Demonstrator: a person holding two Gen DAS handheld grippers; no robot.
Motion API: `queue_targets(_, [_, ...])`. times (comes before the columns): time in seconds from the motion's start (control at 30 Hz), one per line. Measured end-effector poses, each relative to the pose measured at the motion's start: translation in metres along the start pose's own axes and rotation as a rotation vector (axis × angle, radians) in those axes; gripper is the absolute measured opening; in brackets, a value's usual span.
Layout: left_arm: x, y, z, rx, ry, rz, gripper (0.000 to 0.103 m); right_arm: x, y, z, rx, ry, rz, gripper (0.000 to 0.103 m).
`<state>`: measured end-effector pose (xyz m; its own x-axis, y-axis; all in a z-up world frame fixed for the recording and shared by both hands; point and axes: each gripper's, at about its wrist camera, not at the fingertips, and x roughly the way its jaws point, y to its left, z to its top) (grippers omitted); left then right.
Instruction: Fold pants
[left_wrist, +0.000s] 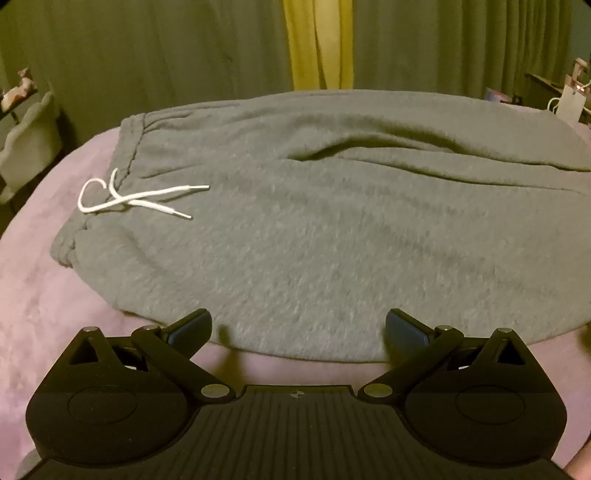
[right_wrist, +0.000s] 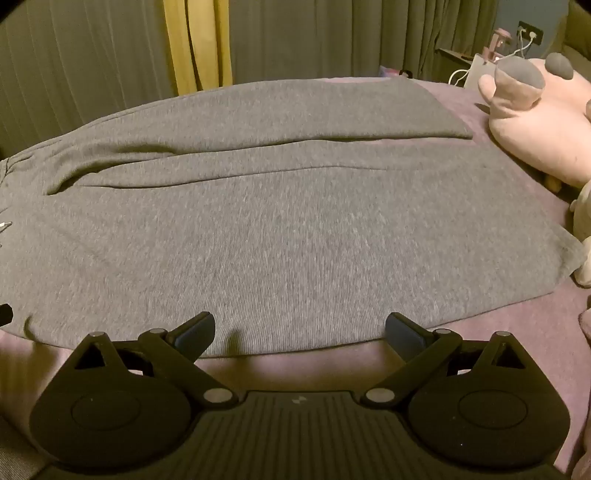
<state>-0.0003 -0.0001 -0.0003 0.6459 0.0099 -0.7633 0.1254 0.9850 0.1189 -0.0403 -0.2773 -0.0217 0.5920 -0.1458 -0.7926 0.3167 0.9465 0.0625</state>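
A bed with a pink-mauve blanket (left_wrist: 55, 295) fills the dim room, olive curtains (left_wrist: 147, 55) hanging behind it with a yellow strip (left_wrist: 317, 40) between them. A pink plush toy (right_wrist: 535, 125) lies at the blanket's right side. The grey pants (left_wrist: 295, 221) lie spread flat across the bed, waistband to the left with its white drawstring (left_wrist: 129, 199) loose on top, legs running right. The left claw (left_wrist: 298, 326) and right claw (right_wrist: 300, 328) both hover over the near edge of the pants, jaws spread wide, gripping nothing.
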Motion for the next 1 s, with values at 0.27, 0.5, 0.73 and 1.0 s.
queue_targets(0.27, [-0.002, 0.010, -0.004, -0.010, 0.005, -0.021, 0.103, 0.000, 0.000, 0.000, 0.001, 0.002, 0.001, 0.099])
queue_targets(0.5, [0.002, 0.000, -0.003, 0.013, 0.011, 0.004, 0.103, 0.000, 0.000, 0.000, 0.001, 0.002, 0.000, 0.099])
queue_targets(0.73, [0.002, 0.000, -0.002, 0.011, 0.014, 0.002, 0.103, 0.000, 0.000, 0.000, 0.001, 0.002, 0.000, 0.099])
queue_targets(1.0, [0.002, 0.000, -0.003, 0.007, 0.019, -0.004, 0.103, 0.000, 0.000, 0.000, 0.001, 0.002, 0.001, 0.099])
